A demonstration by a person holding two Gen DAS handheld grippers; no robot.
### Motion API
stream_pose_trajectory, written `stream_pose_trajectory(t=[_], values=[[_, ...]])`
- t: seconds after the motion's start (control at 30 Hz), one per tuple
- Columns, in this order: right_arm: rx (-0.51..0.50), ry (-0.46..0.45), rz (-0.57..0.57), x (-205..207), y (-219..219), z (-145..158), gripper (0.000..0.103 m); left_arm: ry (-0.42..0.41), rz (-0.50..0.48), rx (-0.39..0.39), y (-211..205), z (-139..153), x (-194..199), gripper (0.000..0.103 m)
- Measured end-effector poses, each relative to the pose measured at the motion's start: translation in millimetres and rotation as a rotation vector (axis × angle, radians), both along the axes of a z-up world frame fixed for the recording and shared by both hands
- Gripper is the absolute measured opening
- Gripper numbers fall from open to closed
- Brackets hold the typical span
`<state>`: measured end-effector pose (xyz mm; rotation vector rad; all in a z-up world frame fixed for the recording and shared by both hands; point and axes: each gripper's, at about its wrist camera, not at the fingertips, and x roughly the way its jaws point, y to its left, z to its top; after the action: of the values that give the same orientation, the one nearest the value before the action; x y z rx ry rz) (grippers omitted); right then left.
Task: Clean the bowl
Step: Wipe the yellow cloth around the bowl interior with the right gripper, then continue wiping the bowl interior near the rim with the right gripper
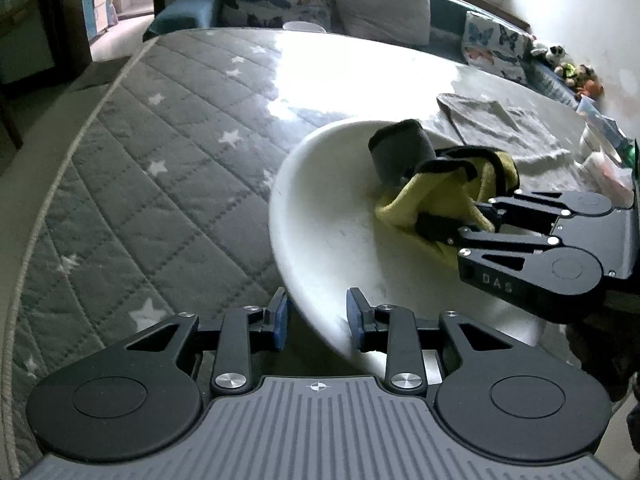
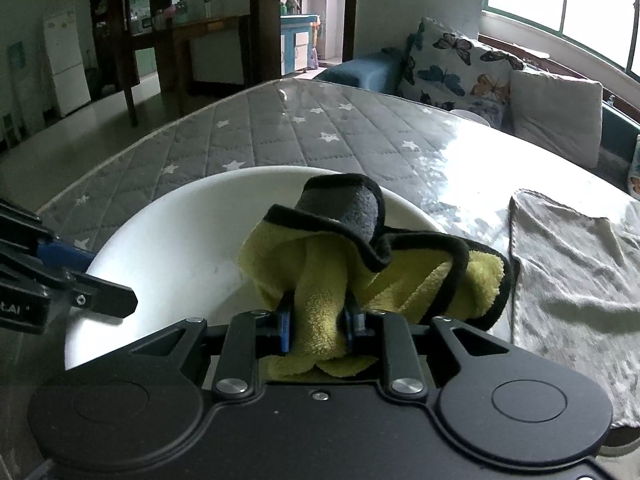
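Note:
A white bowl (image 1: 332, 220) is tipped up over the table, its inside facing the right gripper. My left gripper (image 1: 318, 320) is shut on the bowl's near rim, with one blue pad outside and one inside. From the right wrist view the bowl (image 2: 180, 232) fills the middle left, and the left gripper (image 2: 86, 276) bites the rim at the left edge. My right gripper (image 2: 318, 320) is shut on a bunched yellow cloth (image 2: 320, 280) with black trim and a grey side. The cloth (image 1: 432, 192) rests against the bowl's inner wall, held by the right gripper (image 1: 460, 216).
The table (image 1: 160, 140) has a grey quilted star cover under a glossy sheet. A crumpled grey towel (image 2: 572, 260) lies to the right of the bowl. Small containers (image 1: 600, 152) stand at the far right, a white cup (image 2: 470, 116) at the far edge, and sofa cushions (image 2: 452, 64) behind.

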<state>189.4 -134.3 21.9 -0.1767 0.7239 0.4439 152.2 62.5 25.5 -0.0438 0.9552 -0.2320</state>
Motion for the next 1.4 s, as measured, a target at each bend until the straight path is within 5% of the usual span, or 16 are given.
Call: stream_pose_trajectory(t=[0.3, 1.4], values=[[0.010, -0.001, 0.015, 8.9, 15.9, 1.3, 0.026, -0.028, 0.002, -0.004, 9.3, 8.1, 2.4, 0.022], [0.013, 0.065, 0.048, -49.5, 15.7, 10.3, 0.025, -0.029, 0.009, -0.020, 14.8, 5.6, 1.9, 0.021]])
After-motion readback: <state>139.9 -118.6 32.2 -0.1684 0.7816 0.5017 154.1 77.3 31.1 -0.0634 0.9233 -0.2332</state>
